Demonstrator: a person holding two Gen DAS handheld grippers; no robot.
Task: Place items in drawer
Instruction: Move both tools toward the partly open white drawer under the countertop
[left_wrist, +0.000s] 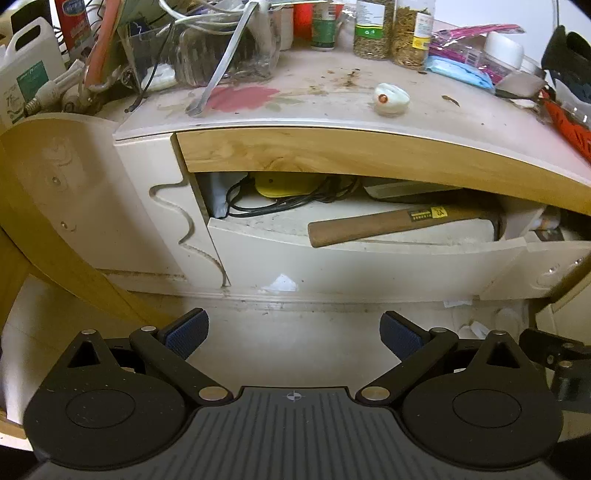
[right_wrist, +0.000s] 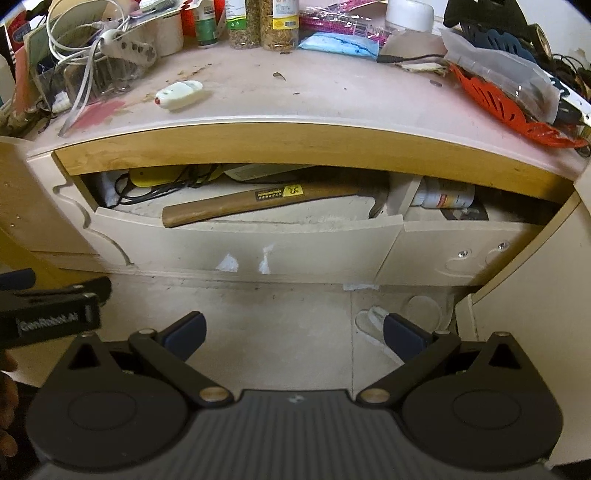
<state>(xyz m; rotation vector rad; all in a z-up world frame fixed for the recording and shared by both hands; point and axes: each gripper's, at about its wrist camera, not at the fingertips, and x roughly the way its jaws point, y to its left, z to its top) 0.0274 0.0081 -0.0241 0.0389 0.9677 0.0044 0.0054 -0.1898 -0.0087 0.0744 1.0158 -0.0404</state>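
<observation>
Cluttered with jars, cables and packets, the pink-stained desk top (right_wrist: 332, 96) curves over a drawer (right_wrist: 258, 251) that stands pulled partly out beneath its wooden edge. Both tools hang low in front of it, over the pale floor. The left gripper (left_wrist: 293, 334) has its two blue pads spread wide with nothing between them, and the right gripper (right_wrist: 293, 332) is released and empty in the same way; I'd judge each is held back and open so it can go for something on the desk next.

One hammer (right_wrist: 266, 205) lies slantwise in the drawer, its wooden handle resting on the front lip toward eight o'clock, probably because it is too long to lie straight. Behind it sit one yellow object (right_wrist: 162, 177) and a tangle of black cable (right_wrist: 155, 192).

On the desk, one small white remote (right_wrist: 179, 96) lies alone near the front edge, at about eleven o'clock from the right gripper, the easiest candidate to put away. Two tall seed jars (right_wrist: 262, 22) stand at the back, at twelve.
</observation>
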